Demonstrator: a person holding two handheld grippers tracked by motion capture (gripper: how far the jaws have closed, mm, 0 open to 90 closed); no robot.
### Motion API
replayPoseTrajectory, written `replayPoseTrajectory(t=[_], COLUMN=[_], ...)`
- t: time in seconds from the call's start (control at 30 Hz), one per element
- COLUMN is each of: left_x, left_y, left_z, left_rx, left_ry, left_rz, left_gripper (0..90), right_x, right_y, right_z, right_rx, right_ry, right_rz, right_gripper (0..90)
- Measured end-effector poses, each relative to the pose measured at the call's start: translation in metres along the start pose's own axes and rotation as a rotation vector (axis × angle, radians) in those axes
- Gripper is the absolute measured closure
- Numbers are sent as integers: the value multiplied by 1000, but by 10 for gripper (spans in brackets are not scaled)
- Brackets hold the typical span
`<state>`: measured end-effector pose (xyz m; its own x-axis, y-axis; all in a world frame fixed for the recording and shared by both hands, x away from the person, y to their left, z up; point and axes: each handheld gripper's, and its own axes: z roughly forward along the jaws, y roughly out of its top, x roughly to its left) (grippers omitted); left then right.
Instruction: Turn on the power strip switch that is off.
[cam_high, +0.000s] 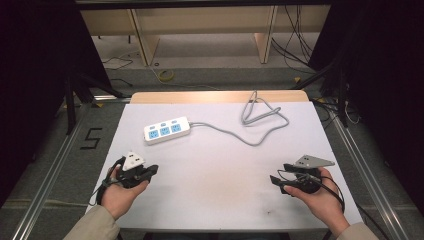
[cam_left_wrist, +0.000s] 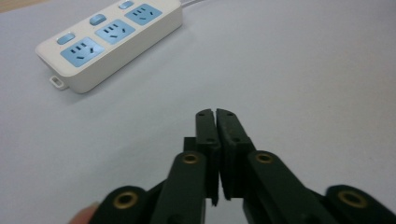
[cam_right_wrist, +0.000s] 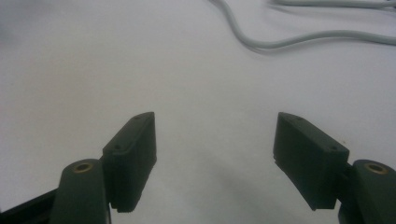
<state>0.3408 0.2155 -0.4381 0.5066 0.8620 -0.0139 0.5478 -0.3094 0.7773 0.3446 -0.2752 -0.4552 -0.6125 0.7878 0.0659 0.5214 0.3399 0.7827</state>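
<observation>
Both grippers hover short of the white three-socket power strip (cam_high: 167, 130), left gripper (cam_left_wrist: 215, 112) closed empty, right gripper (cam_right_wrist: 215, 140) open; next, I judge, comes the reach toward it.

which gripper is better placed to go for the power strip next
Left, probably. The left gripper sits on the same side of the table as the power strip, which lies just ahead of it. But its jaws are shut and must open. The right gripper is open but farther off, nearer the cord.
</observation>
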Motion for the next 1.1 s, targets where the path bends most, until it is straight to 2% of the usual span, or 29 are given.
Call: replayPoseTrajectory(t=[0.07, 0.23, 0.5, 0.63, 0.77, 1.03, 1.1], left_x=[3, 7, 15, 20, 25, 31, 32], left_y=[1, 6, 15, 18, 23, 30, 33], left_z=[2, 8, 16, 21, 23, 30, 33], left_rx=[16, 18, 29, 34, 33, 44, 44], left_ry=[-5, -11, 2, 18, 35, 47, 63], left_rz=[-11, -9, -28, -54, -62, -60, -61], left_gripper=[895, 894, 895, 896, 896, 897, 897], right_x=[-1, -2, -1, -1, 0, -1, 0], right_y=[0, 1, 2, 1, 1, 1, 1], right_z=[0, 1, 1, 1, 2, 2, 2], right_rx=[0, -3, -9, -8, -8, -6, -7], right_ry=[1, 1, 6, 6, 8, 3, 5], right_rz=[-2, -5, -10, -9, -9, -8, -7], right_gripper=[306, 307, 307, 308, 308, 307, 307])
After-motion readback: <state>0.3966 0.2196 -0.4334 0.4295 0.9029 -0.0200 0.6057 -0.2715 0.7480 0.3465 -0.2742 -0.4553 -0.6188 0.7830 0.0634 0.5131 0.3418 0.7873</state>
